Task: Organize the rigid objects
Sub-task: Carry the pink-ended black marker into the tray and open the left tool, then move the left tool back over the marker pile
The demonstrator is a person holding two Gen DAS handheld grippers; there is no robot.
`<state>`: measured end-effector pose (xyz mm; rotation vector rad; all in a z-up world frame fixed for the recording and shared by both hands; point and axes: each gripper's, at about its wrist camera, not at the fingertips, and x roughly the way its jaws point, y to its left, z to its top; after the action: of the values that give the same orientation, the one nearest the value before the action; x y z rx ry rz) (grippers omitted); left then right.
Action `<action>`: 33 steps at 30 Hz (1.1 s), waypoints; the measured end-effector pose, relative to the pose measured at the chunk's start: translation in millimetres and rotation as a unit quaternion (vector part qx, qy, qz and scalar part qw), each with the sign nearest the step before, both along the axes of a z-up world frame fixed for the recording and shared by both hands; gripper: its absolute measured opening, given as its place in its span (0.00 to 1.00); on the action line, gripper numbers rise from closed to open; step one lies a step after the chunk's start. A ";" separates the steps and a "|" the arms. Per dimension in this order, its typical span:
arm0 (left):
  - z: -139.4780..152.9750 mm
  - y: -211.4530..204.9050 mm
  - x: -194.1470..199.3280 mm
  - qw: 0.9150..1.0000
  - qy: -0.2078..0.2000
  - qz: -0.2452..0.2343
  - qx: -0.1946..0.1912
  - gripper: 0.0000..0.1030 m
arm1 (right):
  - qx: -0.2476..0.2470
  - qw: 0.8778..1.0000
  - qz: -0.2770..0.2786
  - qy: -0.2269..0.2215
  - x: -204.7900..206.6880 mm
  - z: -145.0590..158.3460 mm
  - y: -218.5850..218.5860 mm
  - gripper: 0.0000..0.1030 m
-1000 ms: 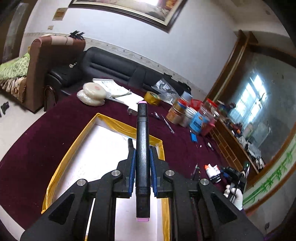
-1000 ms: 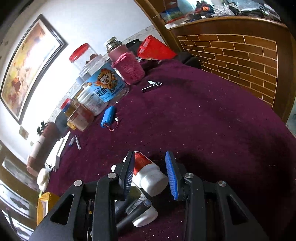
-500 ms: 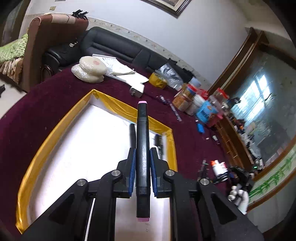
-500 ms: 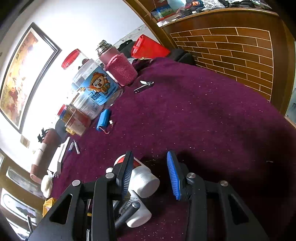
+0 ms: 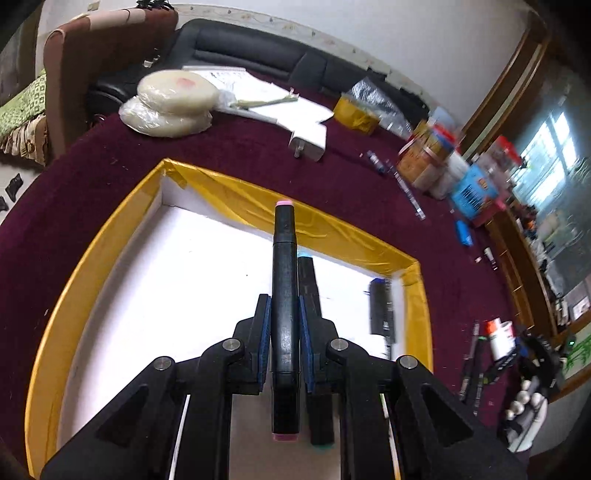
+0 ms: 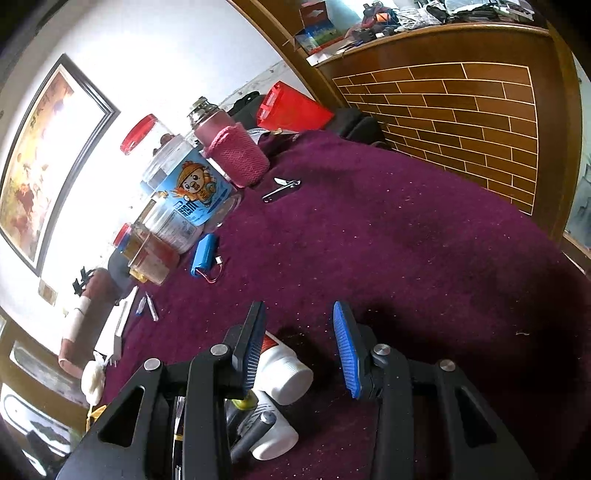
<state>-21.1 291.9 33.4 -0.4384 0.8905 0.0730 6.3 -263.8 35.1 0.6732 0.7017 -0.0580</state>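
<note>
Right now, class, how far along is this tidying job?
Done: two dark pens lie in the yellow-edged tray. In hand: the left gripper clamps a pink-capped marker over the tray. Left: the right gripper stands open around a white bottle; more pens lie on the cloth.

A white wall (image 5: pixel 424 33) spans twelve o'clock above a black leather sofa (image 5: pixel 258 55). A brown armchair (image 5: pixel 92 55) sits at ten o'clock. Bright windows (image 5: pixel 550 162) glow at three o'clock. A framed painting (image 6: pixel 44 155) hangs at nine o'clock; brick-patterned wood panelling (image 6: pixel 461 122) fills one o'clock.
</note>
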 end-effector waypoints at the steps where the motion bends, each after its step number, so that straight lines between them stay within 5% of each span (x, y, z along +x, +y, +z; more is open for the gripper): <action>1: -1.9 -0.3 1.6 1.000 0.004 0.002 0.005 0.12 | 0.001 1.000 0.000 0.000 0.3 0.0 -0.1 0.33; 11: -6.7 1.7 -5.9 1.000 0.026 0.008 0.013 0.12 | -0.012 1.000 0.005 0.003 2.2 1.4 4.3 0.33; 16: 20.8 -8.0 -25.3 0.999 0.006 0.024 0.029 0.14 | -0.011 1.000 0.004 0.003 2.0 1.5 4.3 0.33; 18: 46.0 -29.4 -39.2 0.999 -0.035 0.001 0.031 0.30 | -0.012 1.000 0.004 0.002 1.7 1.7 4.3 0.33; 20: 66.1 -61.1 -50.6 0.997 -0.067 -0.034 0.032 0.68 | -0.012 1.000 0.005 0.000 1.1 2.4 4.7 0.33; 21: 71.3 -77.1 -52.9 0.995 -0.075 -0.053 0.032 0.72 | -0.011 1.000 0.006 -0.002 0.8 2.8 4.7 0.33; 26: 63.7 -174.5 -41.6 0.981 -0.058 -0.183 0.036 0.72 | -0.009 1.000 0.011 -0.008 -1.6 4.8 6.4 0.33; 30: 37.0 -229.3 -28.8 0.967 -0.026 -0.244 0.066 0.70 | -0.003 1.000 0.015 -0.013 -1.7 6.0 7.7 0.33; 33: 20.7 -256.5 -23.6 0.956 -0.009 -0.275 0.101 0.48 | -0.004 1.000 0.018 -0.016 -1.7 7.4 9.8 0.33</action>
<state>-44.7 35.3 54.1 0.0100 0.9502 -0.3496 4.6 -254.0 42.5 0.6517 0.6830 -0.0164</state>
